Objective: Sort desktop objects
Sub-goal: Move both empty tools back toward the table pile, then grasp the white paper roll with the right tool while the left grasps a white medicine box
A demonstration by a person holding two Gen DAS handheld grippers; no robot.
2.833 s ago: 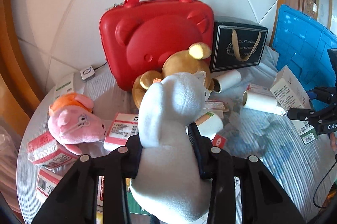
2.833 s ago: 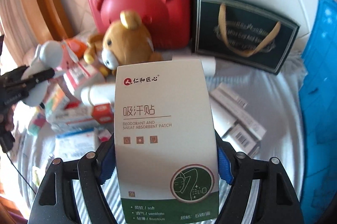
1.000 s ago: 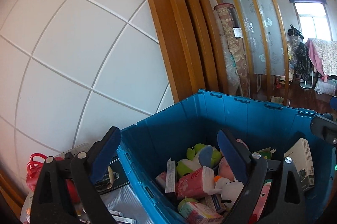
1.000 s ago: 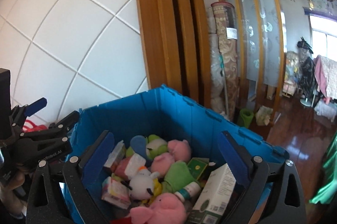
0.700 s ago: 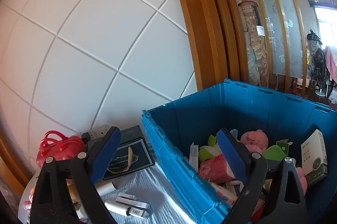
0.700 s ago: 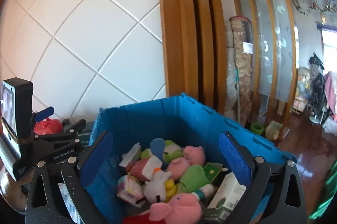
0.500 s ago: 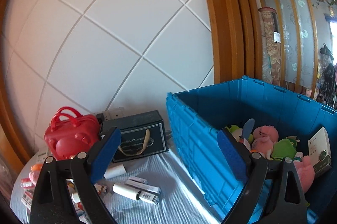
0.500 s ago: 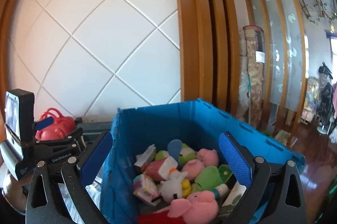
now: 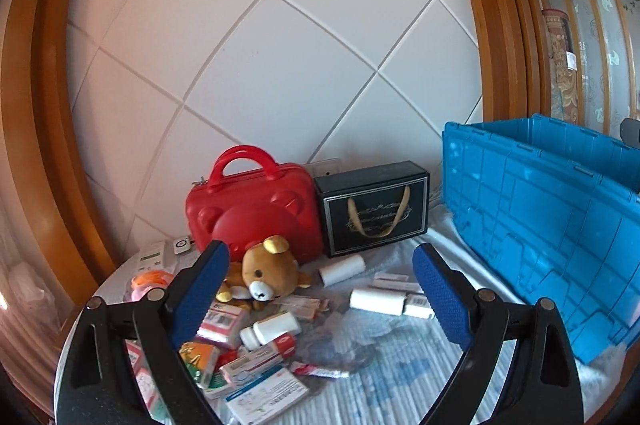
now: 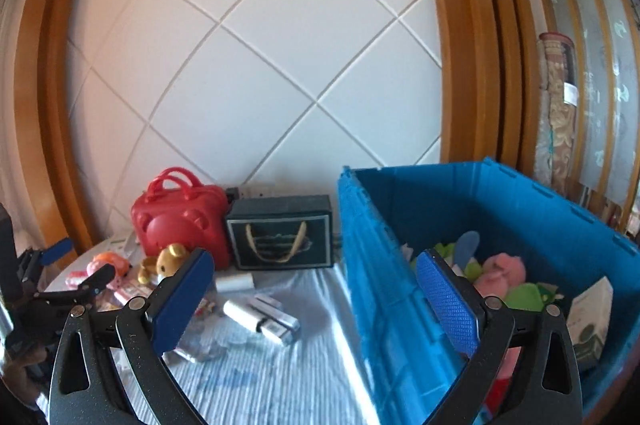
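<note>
Both drops made, back over the worktop [image 9: 400,385]
Left fingers [image 9: 320,299] and right fingers [image 10: 316,301] apart, empty; white plush and patch box [image 10: 590,321] now in blue crate [image 10: 520,201]; brown bear [image 9: 264,271] next

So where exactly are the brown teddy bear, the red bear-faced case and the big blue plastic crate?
Brown teddy bear [image 9: 262,271]: left wrist view, on its face.
Red bear-faced case [image 9: 256,215]: left wrist view, on its front shell.
Big blue plastic crate [image 10: 376,289]: right wrist view, on its outer side wall.

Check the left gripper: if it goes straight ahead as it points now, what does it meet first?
Probably the black gift box standing against the wall. The open left gripper is empty and its axis passes above the white rolls on the table. Fisheye depth is unclear; a slightly lower line would reach those rolls first.
</note>
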